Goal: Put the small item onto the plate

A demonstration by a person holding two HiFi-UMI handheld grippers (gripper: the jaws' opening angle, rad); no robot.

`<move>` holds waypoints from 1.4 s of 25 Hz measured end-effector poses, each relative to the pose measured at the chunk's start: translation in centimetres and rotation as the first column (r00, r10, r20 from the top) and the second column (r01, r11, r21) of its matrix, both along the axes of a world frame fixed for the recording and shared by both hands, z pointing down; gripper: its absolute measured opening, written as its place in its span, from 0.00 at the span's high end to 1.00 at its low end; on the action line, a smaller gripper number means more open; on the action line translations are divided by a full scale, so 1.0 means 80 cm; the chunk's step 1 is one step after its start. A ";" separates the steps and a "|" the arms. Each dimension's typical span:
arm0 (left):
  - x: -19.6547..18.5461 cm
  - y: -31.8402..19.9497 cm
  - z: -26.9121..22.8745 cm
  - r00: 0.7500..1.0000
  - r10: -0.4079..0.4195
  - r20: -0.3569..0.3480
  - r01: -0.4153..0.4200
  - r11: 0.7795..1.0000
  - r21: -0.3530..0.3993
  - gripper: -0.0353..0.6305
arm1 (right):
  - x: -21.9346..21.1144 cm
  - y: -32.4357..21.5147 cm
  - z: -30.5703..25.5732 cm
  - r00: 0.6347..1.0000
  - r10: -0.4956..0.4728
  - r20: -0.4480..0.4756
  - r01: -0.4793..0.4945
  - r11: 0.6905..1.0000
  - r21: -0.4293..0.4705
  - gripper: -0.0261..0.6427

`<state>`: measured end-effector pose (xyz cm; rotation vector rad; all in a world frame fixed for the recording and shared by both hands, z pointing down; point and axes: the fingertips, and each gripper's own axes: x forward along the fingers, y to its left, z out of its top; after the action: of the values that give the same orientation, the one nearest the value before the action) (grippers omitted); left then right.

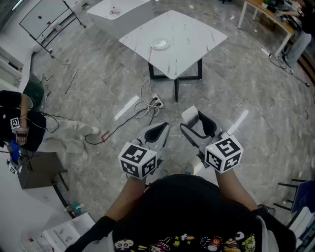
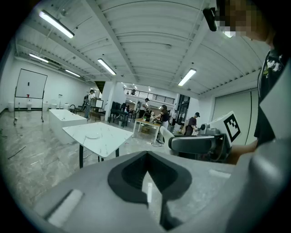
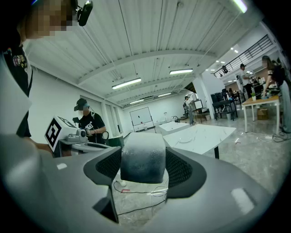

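Observation:
A white plate [image 1: 161, 45] lies on a white marble table [image 1: 189, 39] some way ahead of me; it also shows in the left gripper view as the plate [image 2: 92, 135] and in the right gripper view as the plate [image 3: 185, 139]. My right gripper [image 1: 194, 122] is shut on a small whitish-grey rounded item [image 3: 143, 157], held at waist height above the floor. My left gripper [image 1: 158, 130] is beside it, its jaws [image 2: 148, 184] shut with nothing between them. Both grippers are well short of the table.
Cables and a power strip [image 1: 154, 102] lie on the grey stone floor between me and the table. A white cloth heap [image 1: 74, 137] and a person [image 1: 17, 123] are at the left, by a dark stool [image 1: 42, 171]. A white counter [image 1: 118, 12] stands behind the table.

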<state>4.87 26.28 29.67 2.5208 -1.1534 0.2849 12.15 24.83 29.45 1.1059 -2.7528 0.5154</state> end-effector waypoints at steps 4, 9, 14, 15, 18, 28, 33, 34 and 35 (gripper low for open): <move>0.006 -0.003 0.002 1.000 0.001 -0.003 -0.001 1.000 0.003 0.95 | 0.007 -0.001 0.006 1.000 0.004 -0.005 -0.004 1.000 -0.005 0.47; 0.017 0.001 0.001 1.000 -0.007 -0.005 0.007 1.000 0.003 0.95 | 0.018 0.008 0.006 1.000 -0.008 0.000 0.008 1.000 -0.011 0.47; 0.040 0.014 0.009 1.000 -0.020 0.000 0.020 1.000 -0.013 0.95 | 0.040 0.020 0.012 1.000 -0.020 0.007 0.020 1.000 -0.016 0.47; 0.044 0.017 0.012 1.000 -0.024 0.002 0.024 1.000 -0.012 0.95 | 0.046 0.021 0.014 1.000 -0.022 0.007 0.022 1.000 -0.012 0.47; 0.055 0.025 0.026 0.999 -0.039 0.007 0.039 0.999 -0.024 0.95 | 0.062 0.023 0.021 1.000 -0.031 0.000 0.031 1.000 -0.004 0.47; 0.054 0.029 0.041 0.998 -0.061 0.006 0.061 0.997 -0.039 0.95 | 0.080 0.017 0.035 0.999 -0.018 0.039 0.019 0.999 -0.031 0.47; 0.043 0.010 0.044 0.999 -0.052 -0.016 0.051 0.998 -0.044 0.95 | 0.070 0.003 0.037 0.999 -0.001 0.038 0.002 0.999 -0.042 0.47; 0.041 0.005 0.044 0.999 -0.049 -0.019 0.048 0.998 -0.043 0.95 | 0.067 -0.002 0.037 0.999 0.002 0.034 -0.001 0.999 -0.045 0.47; 0.039 -0.001 0.043 0.999 -0.045 -0.021 0.044 0.998 -0.043 0.95 | 0.063 -0.007 0.038 1.000 0.003 0.028 -0.002 0.999 -0.047 0.47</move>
<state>7.97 26.17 33.14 2.4524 -1.1810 0.2673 17.22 24.31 32.51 1.1005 -2.7487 0.5973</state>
